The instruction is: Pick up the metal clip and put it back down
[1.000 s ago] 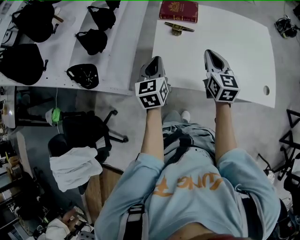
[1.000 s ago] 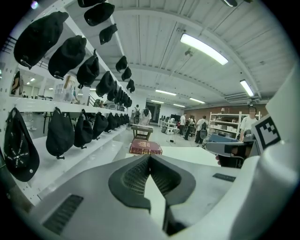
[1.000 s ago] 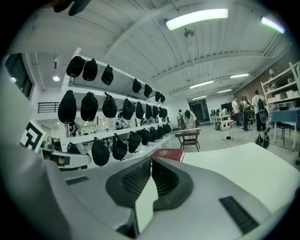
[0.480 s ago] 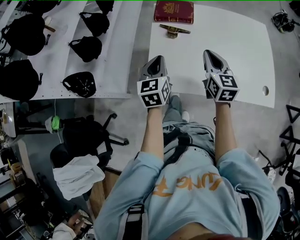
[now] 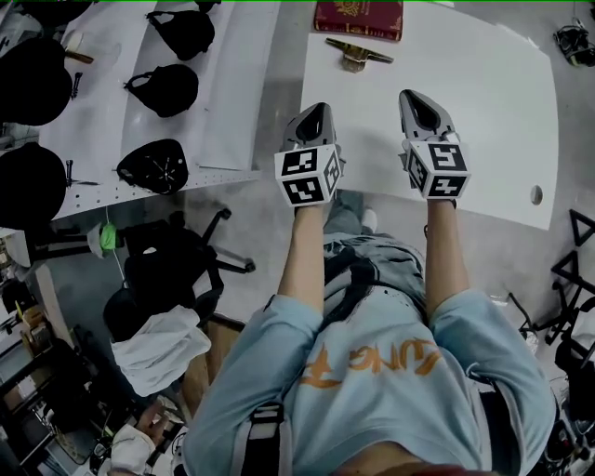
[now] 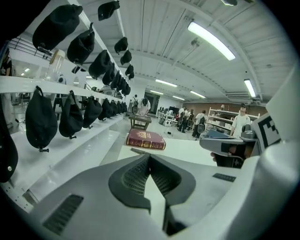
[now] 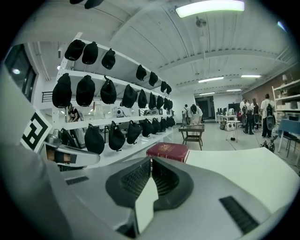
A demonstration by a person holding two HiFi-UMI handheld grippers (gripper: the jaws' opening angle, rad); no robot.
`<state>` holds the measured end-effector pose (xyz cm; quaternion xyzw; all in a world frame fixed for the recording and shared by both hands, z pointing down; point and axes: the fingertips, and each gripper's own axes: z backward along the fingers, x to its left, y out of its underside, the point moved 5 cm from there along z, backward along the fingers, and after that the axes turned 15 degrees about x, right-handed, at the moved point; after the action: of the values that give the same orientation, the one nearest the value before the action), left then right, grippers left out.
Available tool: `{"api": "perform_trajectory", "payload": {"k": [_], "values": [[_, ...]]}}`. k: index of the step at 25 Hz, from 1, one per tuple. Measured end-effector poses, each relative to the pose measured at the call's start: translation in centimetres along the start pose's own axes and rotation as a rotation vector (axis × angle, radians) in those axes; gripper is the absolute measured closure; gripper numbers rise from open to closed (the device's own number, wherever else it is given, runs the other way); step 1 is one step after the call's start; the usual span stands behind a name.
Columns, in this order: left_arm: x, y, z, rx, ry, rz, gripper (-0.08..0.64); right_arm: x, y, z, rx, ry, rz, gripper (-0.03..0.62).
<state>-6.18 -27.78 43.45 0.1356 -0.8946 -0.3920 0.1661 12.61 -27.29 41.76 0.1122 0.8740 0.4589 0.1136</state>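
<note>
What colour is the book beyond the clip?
The book is dark red with a gold emblem; clearest in the left gripper view.

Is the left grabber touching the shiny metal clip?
Apart. In the head view, a stretch of bare white table lies between the left gripper and the metal clip, which sits farther back by the red book.
</note>
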Motion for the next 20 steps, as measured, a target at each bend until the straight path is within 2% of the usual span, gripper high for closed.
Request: {"api": "perform_trajectory", "payload": {"k": [10,20], "values": [[4.1,-1.0,-3.1,0.053,-0.028,0.038,0.538,1.4,-1.0,-6.4,0.067,-0.014,0.069,0.561],[6.0,-0.9,-6.6,0.081,-0.002,0.111,0.538,1.8,-0.7,-11.2,0.18,-0.039,0.166,0.56]]}}
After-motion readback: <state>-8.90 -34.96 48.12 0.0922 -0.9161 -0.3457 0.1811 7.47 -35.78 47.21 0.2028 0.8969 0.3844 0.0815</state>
